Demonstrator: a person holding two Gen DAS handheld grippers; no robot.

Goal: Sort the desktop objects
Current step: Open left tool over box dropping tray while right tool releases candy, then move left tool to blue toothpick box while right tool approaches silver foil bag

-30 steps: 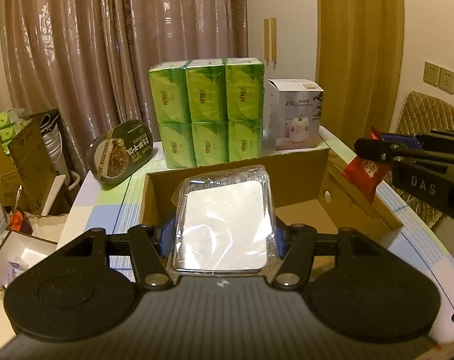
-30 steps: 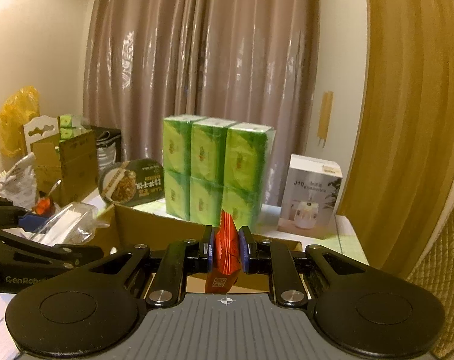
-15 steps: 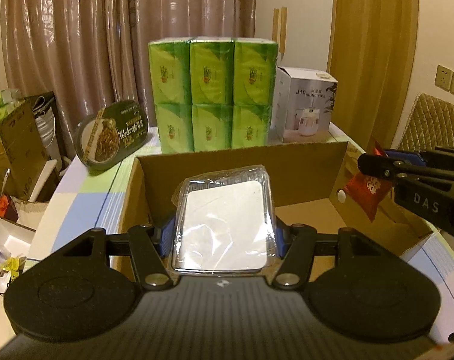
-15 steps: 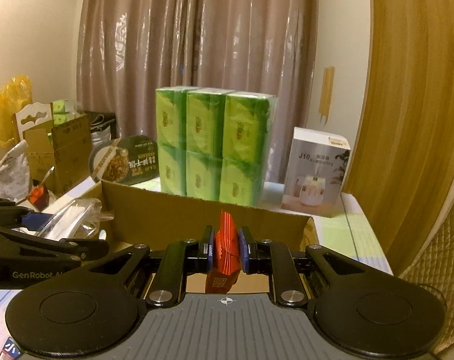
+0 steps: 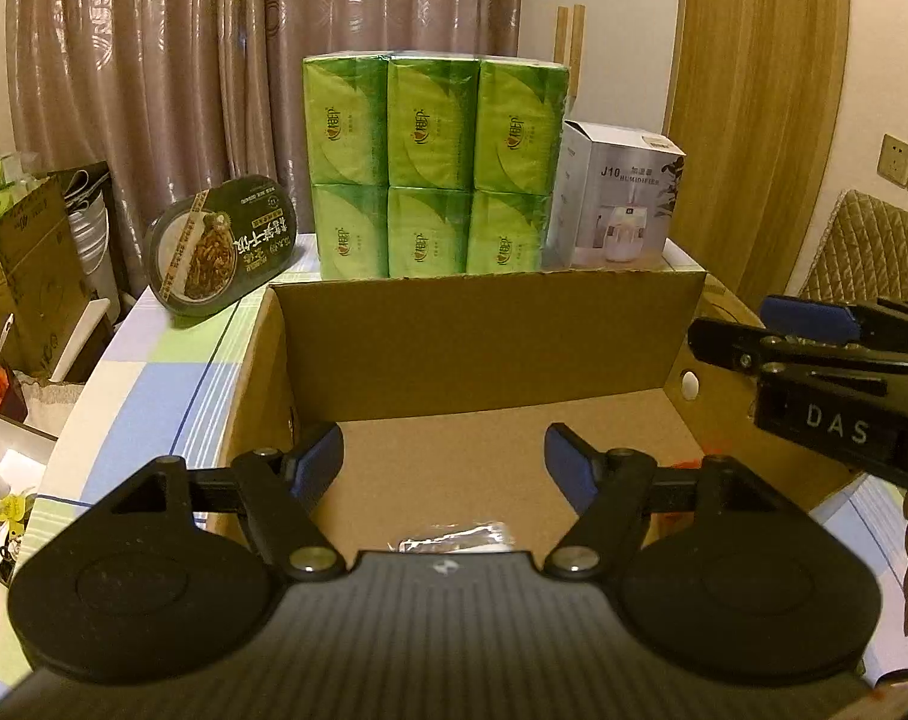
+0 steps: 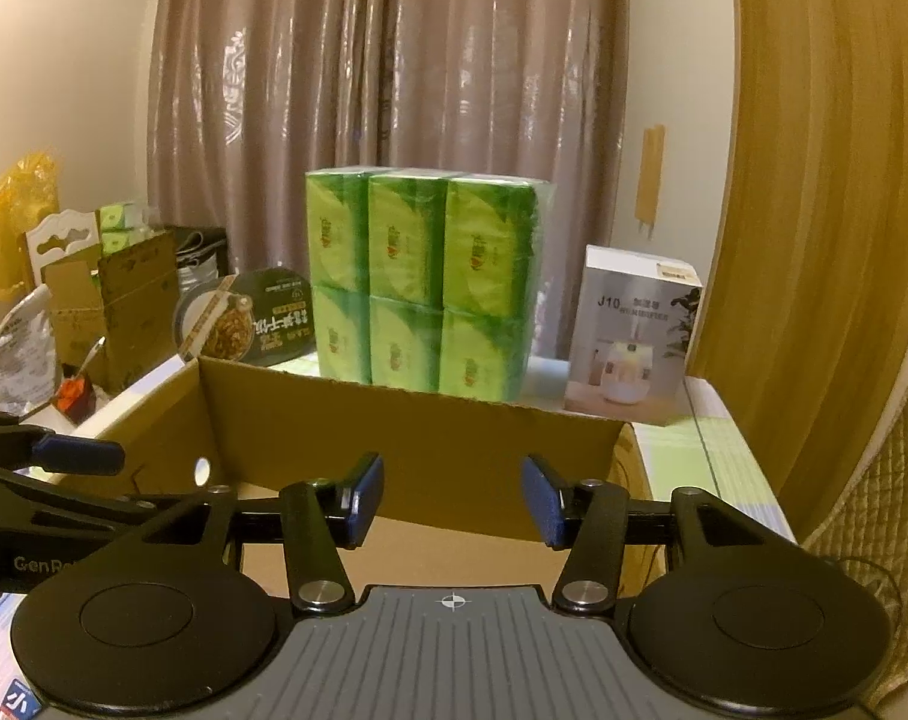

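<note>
Dim, warm yellowish indoor light, sharp focus, strong fisheye bending at edges.

Both wrist views look forward and slightly down, close over the open cardboard box point(image 5: 490, 342) point(image 6: 411, 438); the left one sits left of the right one. Both share the box, the green tissue pack point(image 5: 432, 171) point(image 6: 423, 282) and the curtain point(image 5: 213, 60) point(image 6: 393, 60) behind

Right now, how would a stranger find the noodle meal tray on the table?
Start at the green tissue block behind the cardboard box. Left of it, a dark oval noodle tray leans tilted. It alone is dark and rounded.
</note>
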